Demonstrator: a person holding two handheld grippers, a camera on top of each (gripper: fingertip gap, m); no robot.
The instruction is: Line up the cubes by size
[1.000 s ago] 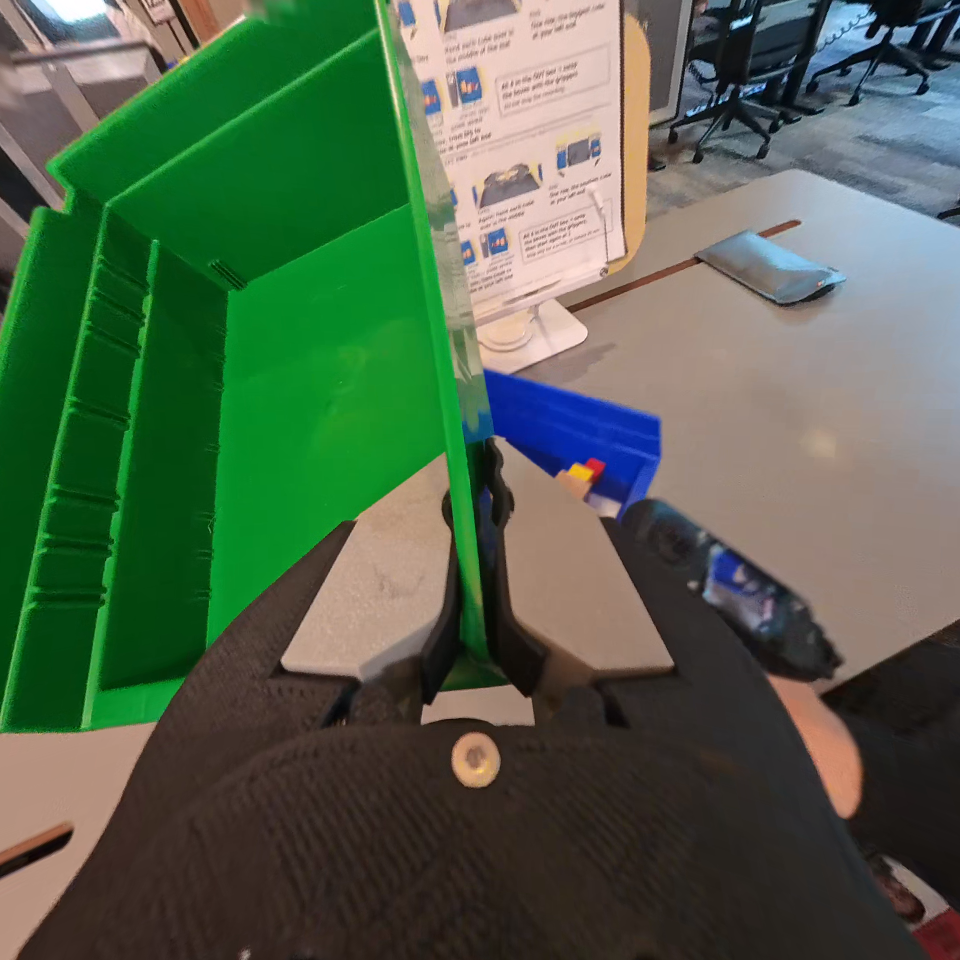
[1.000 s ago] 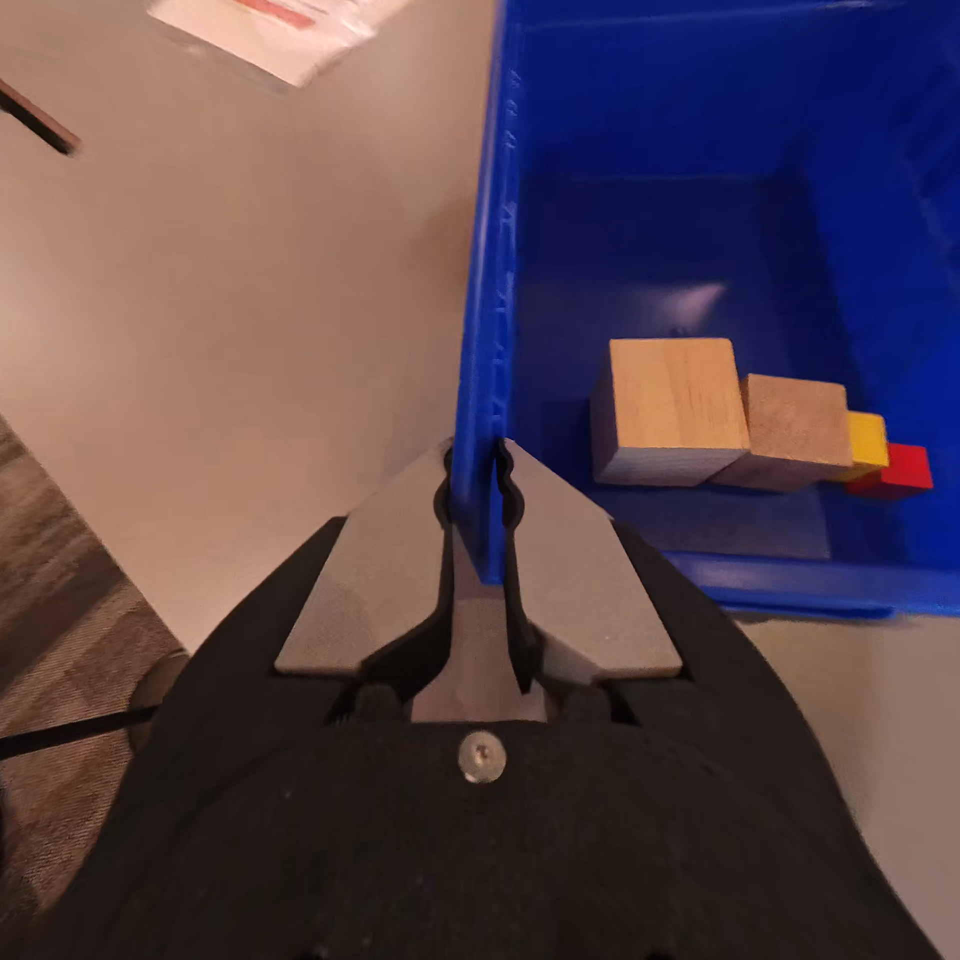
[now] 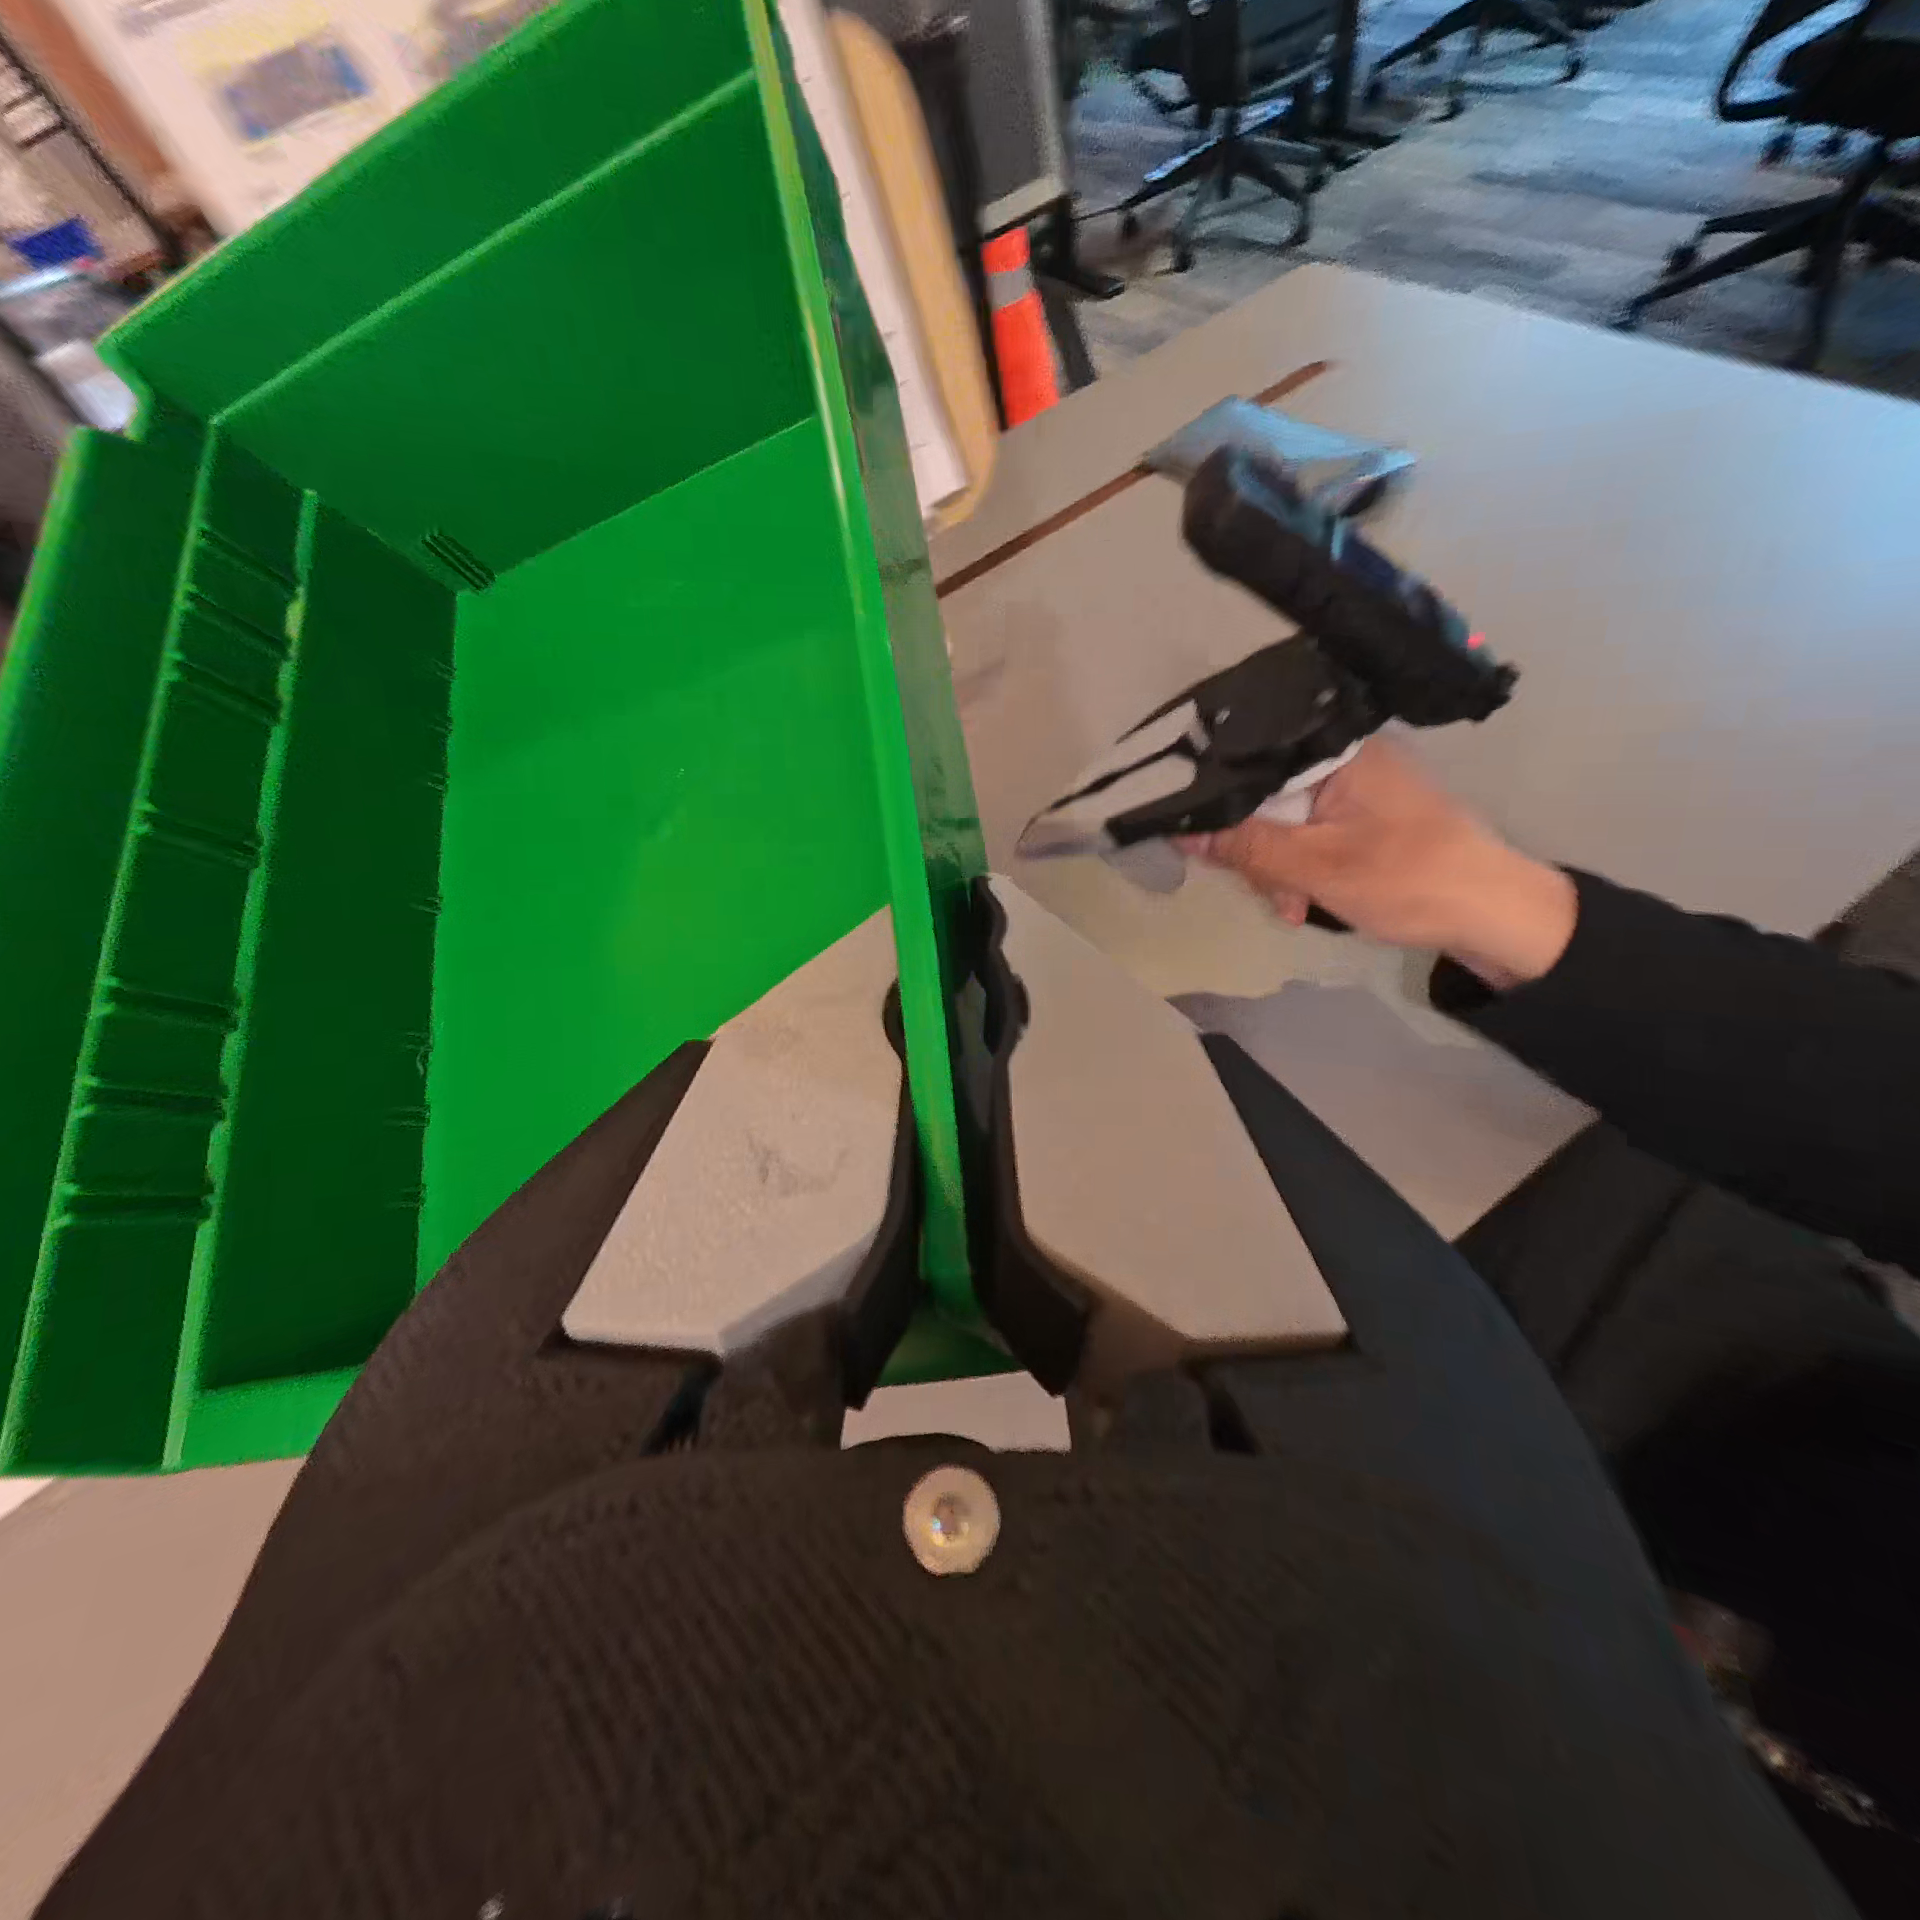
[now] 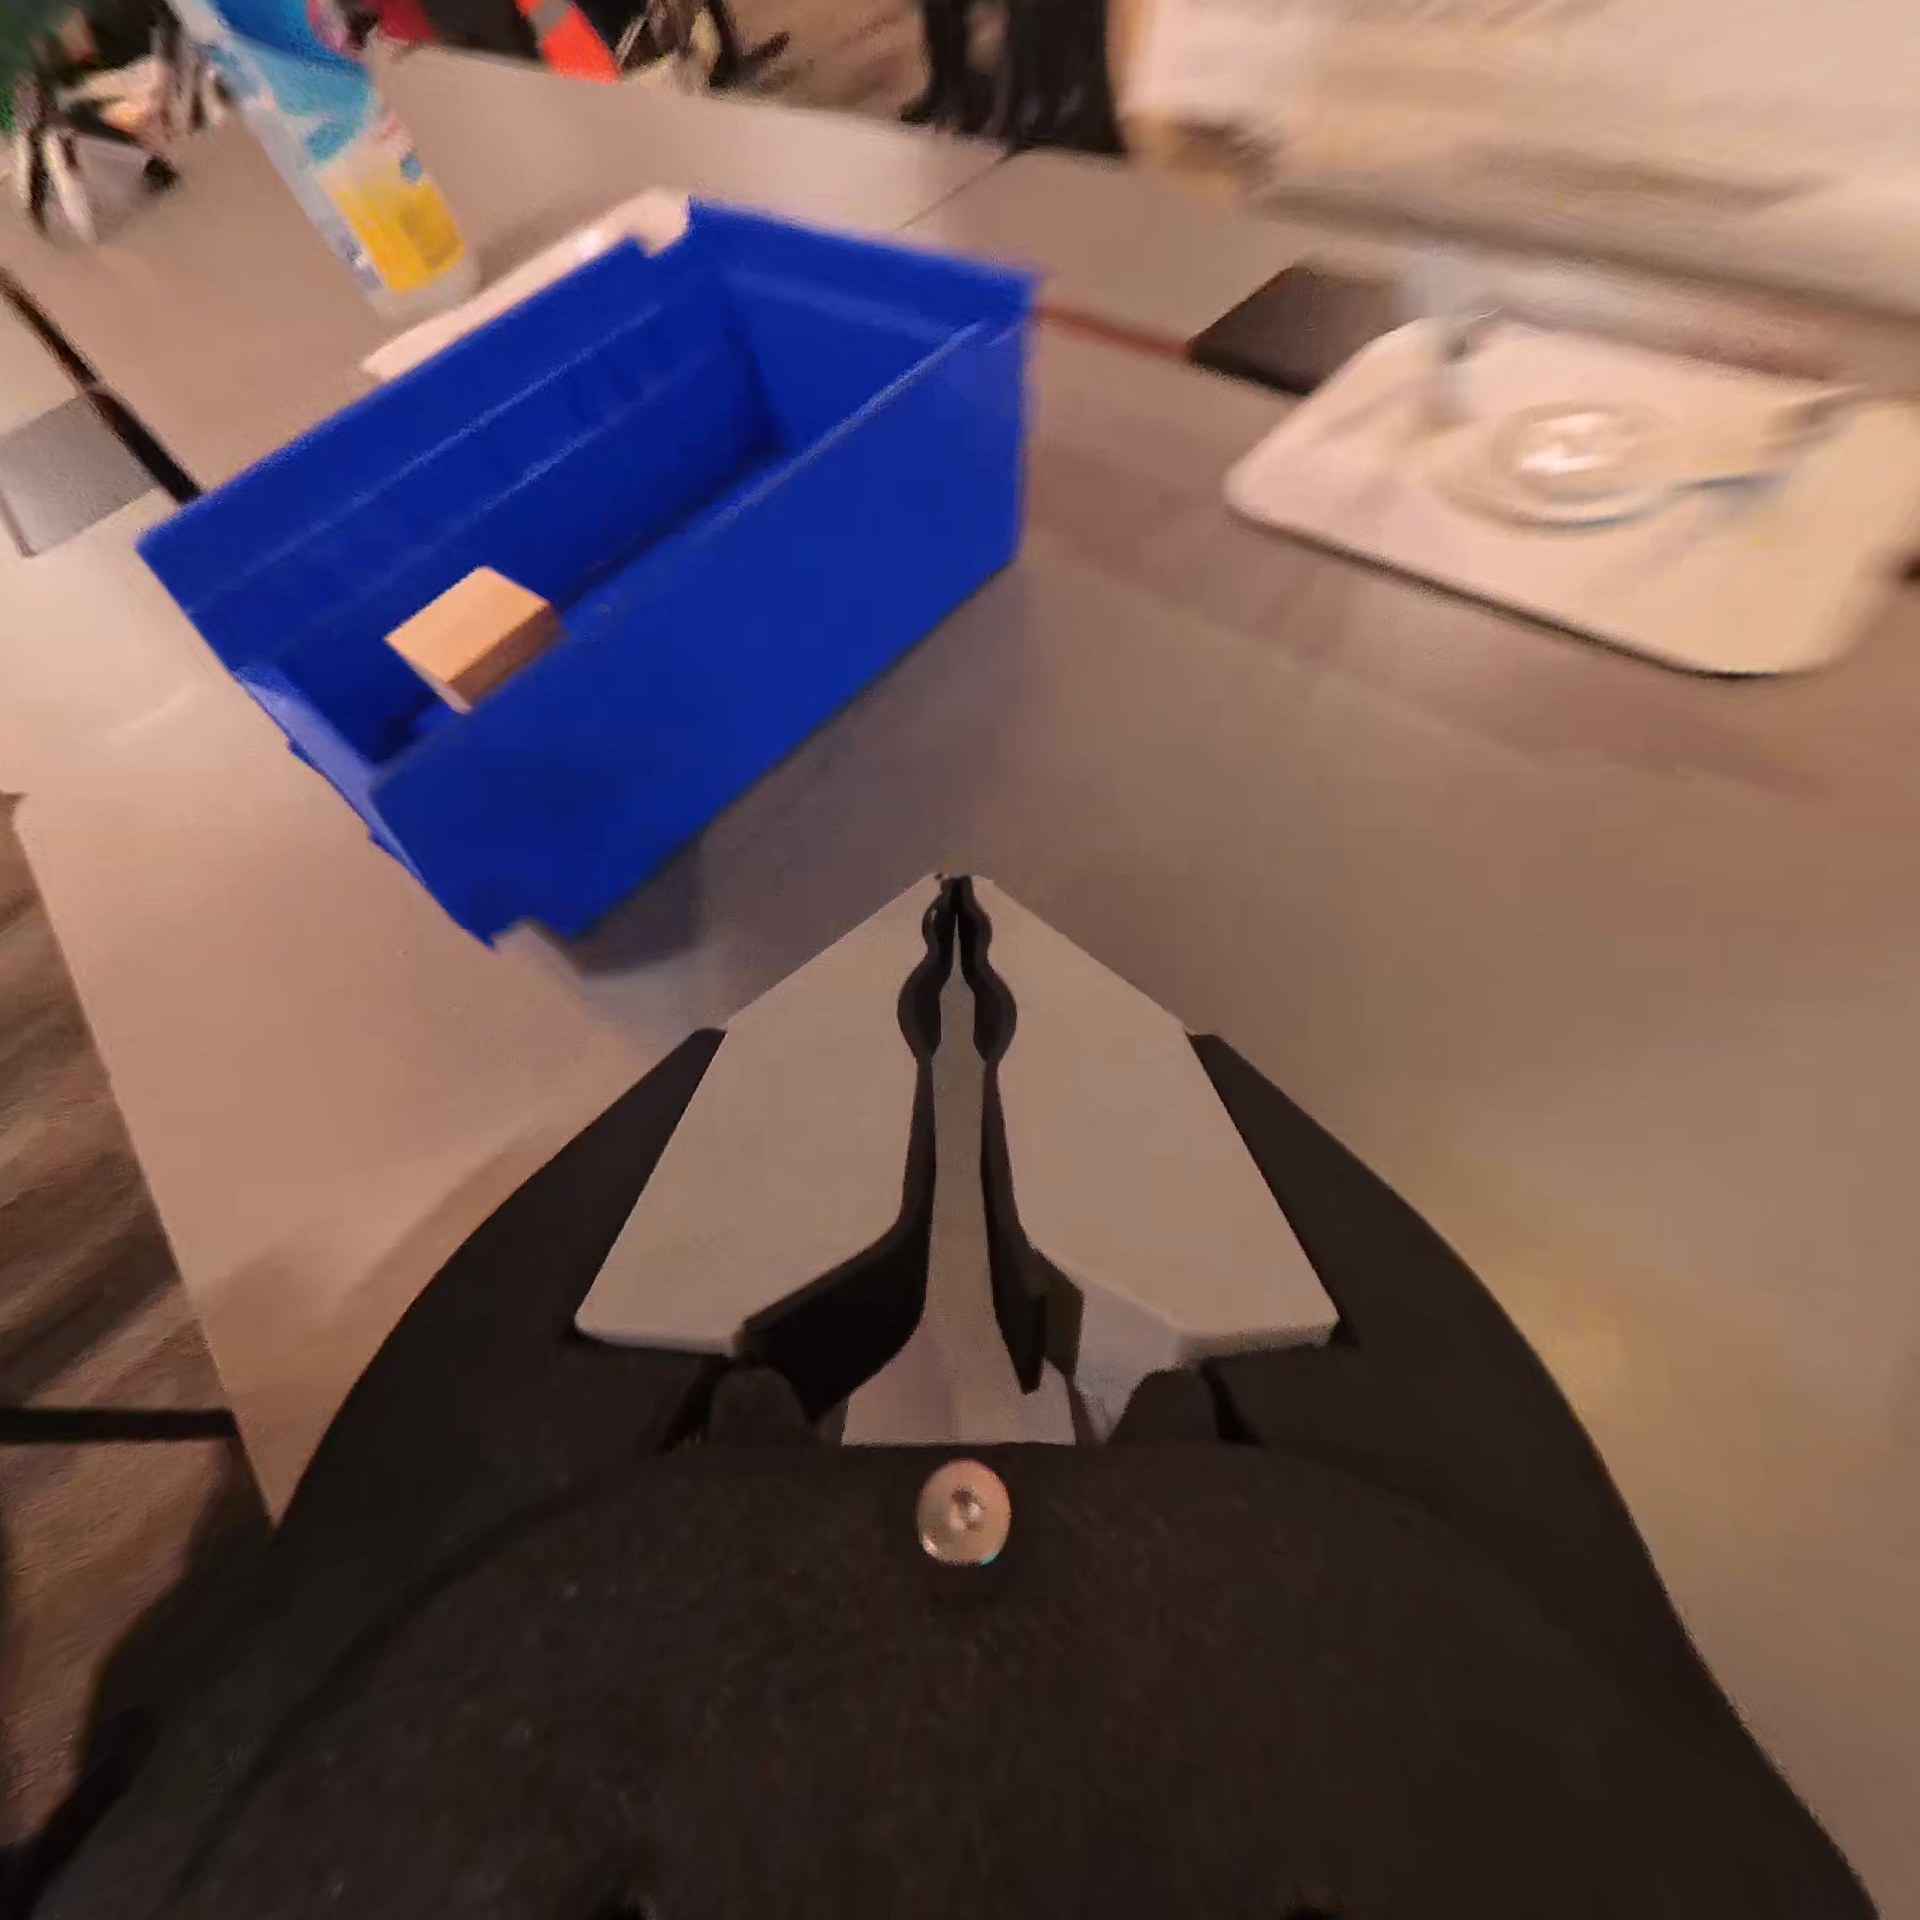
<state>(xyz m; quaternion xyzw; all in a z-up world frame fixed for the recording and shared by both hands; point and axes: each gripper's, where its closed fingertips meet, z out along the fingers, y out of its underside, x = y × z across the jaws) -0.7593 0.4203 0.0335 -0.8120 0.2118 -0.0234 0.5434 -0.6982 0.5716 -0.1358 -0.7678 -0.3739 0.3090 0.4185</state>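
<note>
Since a second ago the right claw (image 4: 958, 894) has let go of the blue bin's (image 4: 665, 748) wall and is now pulling back, its tips pressed together on nothing, while the left view is swinging so that the blue bin is no longer showing there.

The counter (image 4: 1351, 935) is carrying everything, and the blue bin is serving as the landmark. The green bin (image 3: 623, 727) is being held up off the counter, tilted so its open inside is facing the left camera; the left claw (image 3: 940, 935) is pinching its right wall, one finger inside and one outside. The blue bin is sitting flat on the counter, ahead and to the left of the right claw and well apart from it. Right of the blue bin, a white stand base (image 4: 1579, 520) is lying on the counter, blurred by motion. Behind the blue bin, a bottle (image 4: 364, 177) with a blue and yellow label is standing near the counter's far edge.

In the left view the right claw (image 3: 1049, 821) is appearing in the air to the right of the green bin, gripped by a hand (image 3: 1392, 873) in a black sleeve.

Inside the blue bin, one light wood cube (image 4: 473, 634) is showing against the near wall; the wall is hiding the rest of the floor, so other cubes cannot be made out.
</note>
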